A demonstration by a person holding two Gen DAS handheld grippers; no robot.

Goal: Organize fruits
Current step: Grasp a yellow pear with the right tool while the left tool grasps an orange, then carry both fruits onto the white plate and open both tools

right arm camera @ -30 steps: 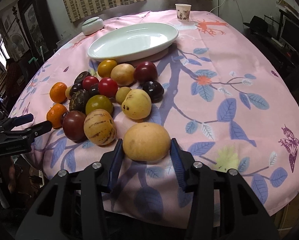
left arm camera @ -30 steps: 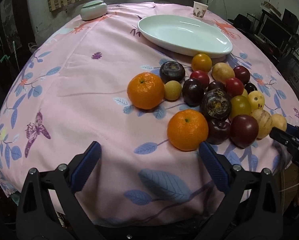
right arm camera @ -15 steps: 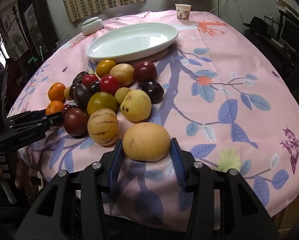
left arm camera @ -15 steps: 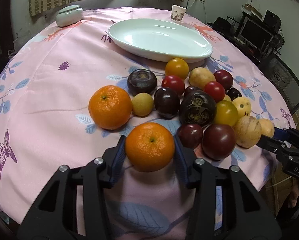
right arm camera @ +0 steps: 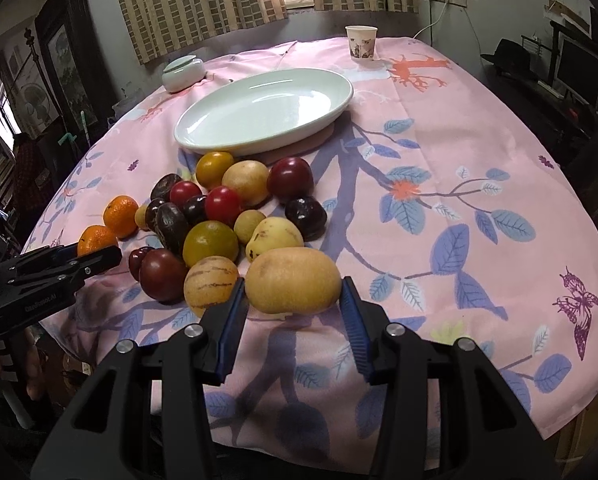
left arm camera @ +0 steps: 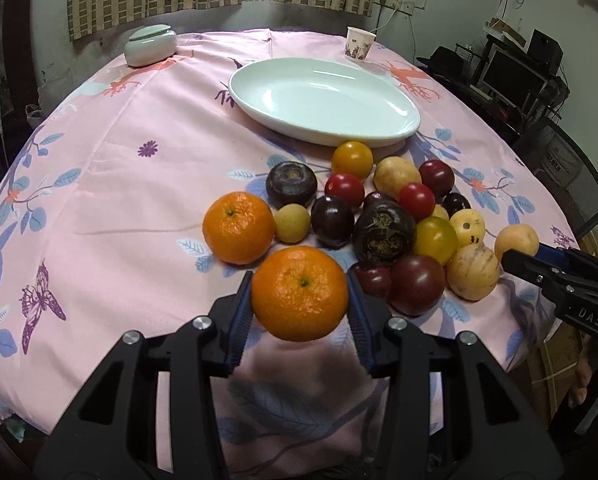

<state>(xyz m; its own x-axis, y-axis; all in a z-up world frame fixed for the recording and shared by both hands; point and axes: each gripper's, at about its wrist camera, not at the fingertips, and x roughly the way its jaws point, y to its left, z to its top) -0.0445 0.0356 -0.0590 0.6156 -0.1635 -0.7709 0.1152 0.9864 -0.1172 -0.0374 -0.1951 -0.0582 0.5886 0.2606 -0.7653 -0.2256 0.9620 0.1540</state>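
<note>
My left gripper (left arm camera: 299, 316) is shut on an orange mandarin (left arm camera: 299, 292) and holds it just above the cloth at the near edge. A second mandarin (left arm camera: 238, 227) lies to its left front. My right gripper (right arm camera: 293, 314) is shut on a tan oval fruit (right arm camera: 293, 280) that is lifted a little. A pile of several plums, tomatoes and yellow fruits (left arm camera: 383, 216) lies between the grippers and the empty white oval plate (left arm camera: 379, 130), which also shows in the right wrist view (right arm camera: 203, 136).
A pink flowered tablecloth (left arm camera: 139, 200) covers the round table. A lidded white jar (left arm camera: 150, 45) and a paper cup (left arm camera: 359, 43) stand at the far side. The right gripper shows at the left wrist view's right edge (left arm camera: 559, 280). Chairs and monitors stand to the right.
My left gripper moved forward around the near mandarin, shut on it and lifted it. My right gripper stays shut on the tan fruit and has raised it slightly.
</note>
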